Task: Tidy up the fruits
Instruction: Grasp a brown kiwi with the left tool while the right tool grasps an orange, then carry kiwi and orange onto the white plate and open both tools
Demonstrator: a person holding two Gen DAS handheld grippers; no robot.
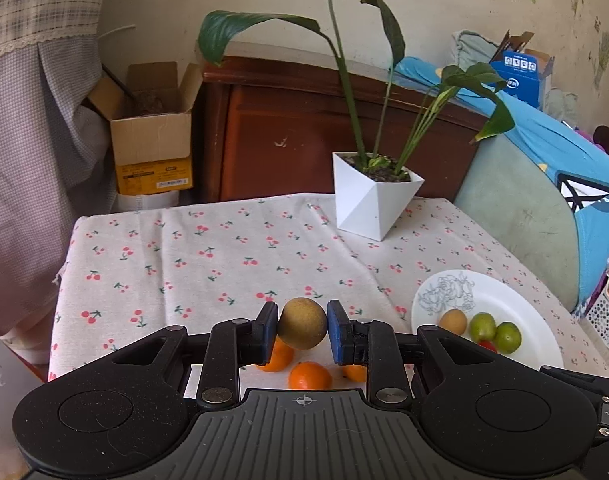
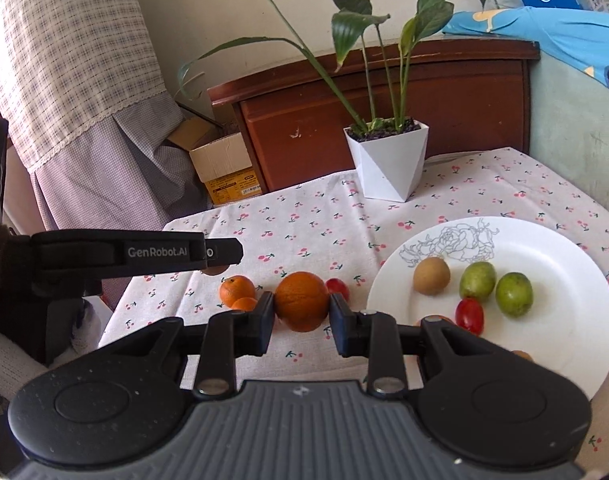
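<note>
Two fruits are held up above the bench: a brown fruit (image 1: 302,323) is clamped in the left hand-held gripper (image 1: 303,330), and an orange (image 2: 301,301) in the right hand-held gripper (image 2: 302,316). Several fruits are already laid on the white plate (image 2: 564,280) at the right. Some small oranges (image 2: 237,290) are left on the cloth.

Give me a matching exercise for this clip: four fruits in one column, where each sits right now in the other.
Fruits:
1. brown kiwi
2. large orange
3. two green fruits
4. small mandarin

Places:
A. lying on the cherry tablecloth
B. between the right gripper fingers
C. on the white plate
D. between the left gripper fingers

Pairs: 1-D, 2-B, 3-C, 4-A
</note>
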